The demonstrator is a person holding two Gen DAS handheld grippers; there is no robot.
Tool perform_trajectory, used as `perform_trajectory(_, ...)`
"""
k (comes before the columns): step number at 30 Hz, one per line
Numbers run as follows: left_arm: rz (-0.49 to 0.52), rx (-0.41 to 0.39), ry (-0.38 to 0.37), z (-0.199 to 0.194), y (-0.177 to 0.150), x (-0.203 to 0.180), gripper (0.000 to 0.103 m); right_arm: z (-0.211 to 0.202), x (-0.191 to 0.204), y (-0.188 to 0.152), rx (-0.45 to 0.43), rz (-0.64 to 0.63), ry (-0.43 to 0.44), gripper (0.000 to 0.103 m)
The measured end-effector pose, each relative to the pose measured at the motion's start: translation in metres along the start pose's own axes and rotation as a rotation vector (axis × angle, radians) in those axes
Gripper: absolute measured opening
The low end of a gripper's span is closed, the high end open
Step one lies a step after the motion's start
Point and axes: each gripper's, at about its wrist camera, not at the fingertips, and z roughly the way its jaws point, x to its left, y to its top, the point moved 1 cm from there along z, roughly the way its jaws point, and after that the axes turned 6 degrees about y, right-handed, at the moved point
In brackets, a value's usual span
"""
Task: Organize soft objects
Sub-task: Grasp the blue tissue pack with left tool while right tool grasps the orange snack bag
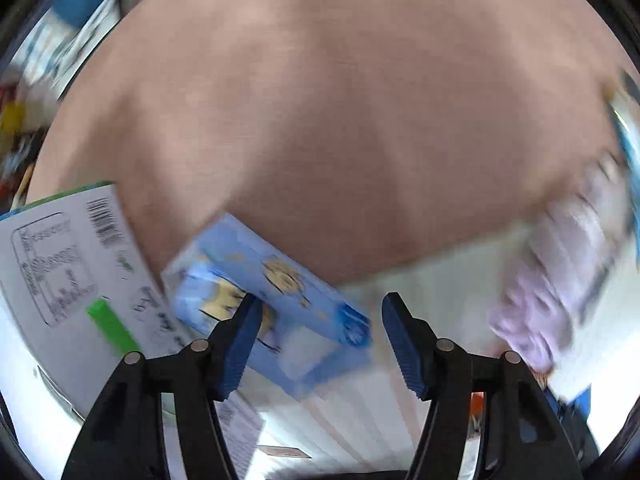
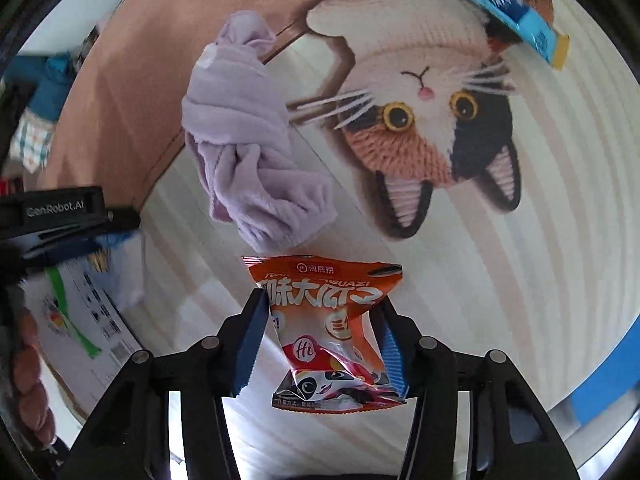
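My right gripper (image 2: 324, 300) is shut on an orange snack packet (image 2: 332, 332) and holds it above a mat printed with a cat (image 2: 424, 120). A crumpled lilac cloth (image 2: 252, 140) lies on the mat just beyond the packet. It also shows blurred in the left wrist view (image 1: 552, 292) at the right. My left gripper (image 1: 320, 300) is open and empty over a blue pack (image 1: 276, 296) with yellow cartoon print, whose left end lies under the left finger. The left gripper also shows at the left edge of the right wrist view (image 2: 60, 216).
A white printed box (image 1: 60, 280) with a barcode and green stripe lies left of the blue pack and shows in the right wrist view (image 2: 88, 320). A pinkish-brown surface (image 1: 320, 120) lies beyond. A blue wrapper (image 2: 512, 4) rests at the mat's far right.
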Motion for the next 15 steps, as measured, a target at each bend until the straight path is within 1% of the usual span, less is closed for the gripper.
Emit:
perform_trajectory(1, 0.046, -0.008, -0.031, -0.001, -0.007, -0.014, 0.059, -0.001, 0.001, -0.002, 0.001, -0.022, -0.021, 0.054)
perform_trajectory(3, 0.098, -0.023, -0.045, -0.004, -0.016, -0.028, 0.060, -0.002, 0.002, -0.002, 0.007, -0.050, -0.041, 0.054)
perform_trajectory(4, 0.128, -0.032, -0.066, -0.006, -0.022, -0.035, 0.062, -0.002, 0.003, -0.002, 0.012, -0.062, -0.048, 0.054)
perform_trajectory(6, 0.134, -0.033, -0.097, -0.011, -0.029, -0.038, 0.062, -0.004, 0.005, -0.001, 0.014, -0.070, -0.055, 0.055)
perform_trajectory(8, 0.098, -0.040, -0.159, -0.022, -0.035, -0.025, 0.062, -0.004, 0.009, 0.003, 0.012, -0.074, -0.046, 0.055)
perform_trajectory(9, 0.069, -0.050, -0.193, -0.029, -0.036, -0.017, 0.065, -0.006, 0.011, 0.003, 0.007, -0.073, -0.038, 0.055)
perform_trajectory(10, 0.038, -0.062, -0.211, -0.034, -0.037, -0.008, 0.071, -0.007, 0.005, 0.003, 0.002, -0.072, -0.029, 0.055)
perform_trajectory(11, 0.012, -0.074, -0.201, -0.039, -0.038, 0.002, 0.075, -0.006, 0.001, 0.002, -0.002, -0.071, -0.021, 0.055)
perform_trajectory(12, -0.003, -0.069, -0.178, -0.039, -0.037, 0.009, 0.081, -0.007, -0.001, 0.004, -0.005, -0.070, -0.016, 0.056)
perform_trajectory(13, -0.024, -0.054, -0.147, -0.037, -0.034, 0.016, 0.082, -0.007, 0.000, 0.004, -0.006, -0.068, -0.009, 0.056)
perform_trajectory(15, -0.082, -0.005, -0.132, -0.026, -0.028, 0.028, 0.082, -0.008, -0.001, 0.006, -0.009, -0.066, -0.001, 0.056)
